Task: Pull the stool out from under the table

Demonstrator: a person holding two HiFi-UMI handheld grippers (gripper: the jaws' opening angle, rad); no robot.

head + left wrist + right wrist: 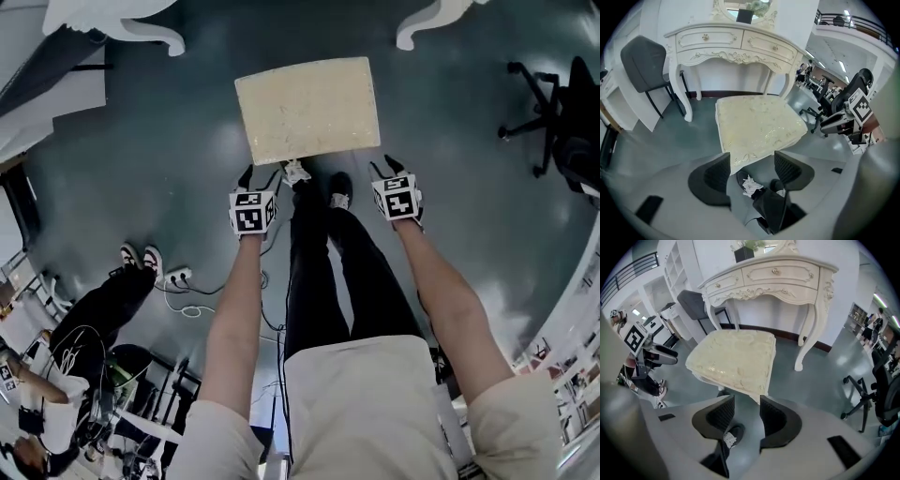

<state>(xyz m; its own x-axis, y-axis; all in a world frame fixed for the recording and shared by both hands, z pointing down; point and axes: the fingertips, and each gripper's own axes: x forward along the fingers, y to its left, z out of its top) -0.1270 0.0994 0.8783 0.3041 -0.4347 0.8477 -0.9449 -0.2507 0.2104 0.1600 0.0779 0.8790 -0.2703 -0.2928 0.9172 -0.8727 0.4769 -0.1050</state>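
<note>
Head view: stool stands on the floor, out from under the table, just ahead of the person's shoes. Left hand-held gripper and right hand-held gripper hover at its near corners. Both have their jaws apart with nothing between them, the left's wider.

Tongs apart over floor; cream stool ahead, white table behind.

Bright, even indoor light; fisheye views bend and darken at edges.
</note>
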